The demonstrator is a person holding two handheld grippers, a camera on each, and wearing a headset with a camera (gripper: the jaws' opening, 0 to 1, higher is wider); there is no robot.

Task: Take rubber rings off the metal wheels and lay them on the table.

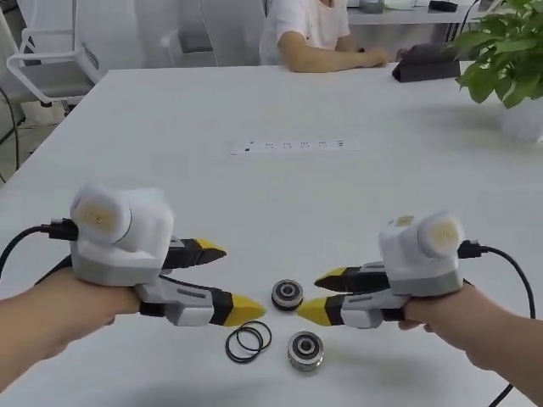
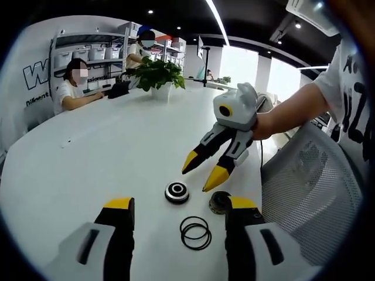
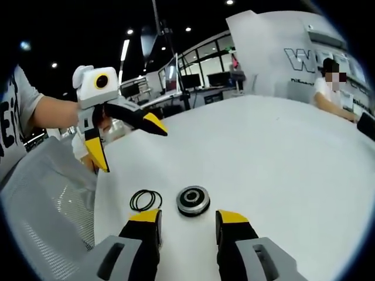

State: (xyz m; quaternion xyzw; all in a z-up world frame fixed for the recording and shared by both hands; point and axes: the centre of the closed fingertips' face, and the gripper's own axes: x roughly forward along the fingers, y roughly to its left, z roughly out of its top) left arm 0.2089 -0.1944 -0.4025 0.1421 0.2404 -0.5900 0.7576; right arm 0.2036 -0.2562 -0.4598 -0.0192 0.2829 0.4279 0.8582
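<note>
Two small metal wheels lie on the white table (image 1: 280,195): one (image 1: 288,294) between my two grippers, the other (image 1: 305,350) nearer to me. Two black rubber rings (image 1: 248,341) lie overlapping flat on the table beside them. My left gripper (image 1: 227,280) is open and empty, its yellow tips just left of the wheels. My right gripper (image 1: 312,295) is open and empty too, facing it from the right. In the left gripper view, the rings (image 2: 195,232) and both wheels (image 2: 177,192) (image 2: 220,201) sit between its jaws. In the right gripper view, one wheel (image 3: 193,200) sits just ahead of the jaws, the rings (image 3: 145,199) to its left.
A power strip (image 1: 293,146) is set into the table's middle. At the far end sits a person (image 1: 314,34), with a black pouch (image 1: 424,64) nearby. A potted plant (image 1: 505,59) stands at the far right. An office chair (image 1: 51,59) stands at the far left.
</note>
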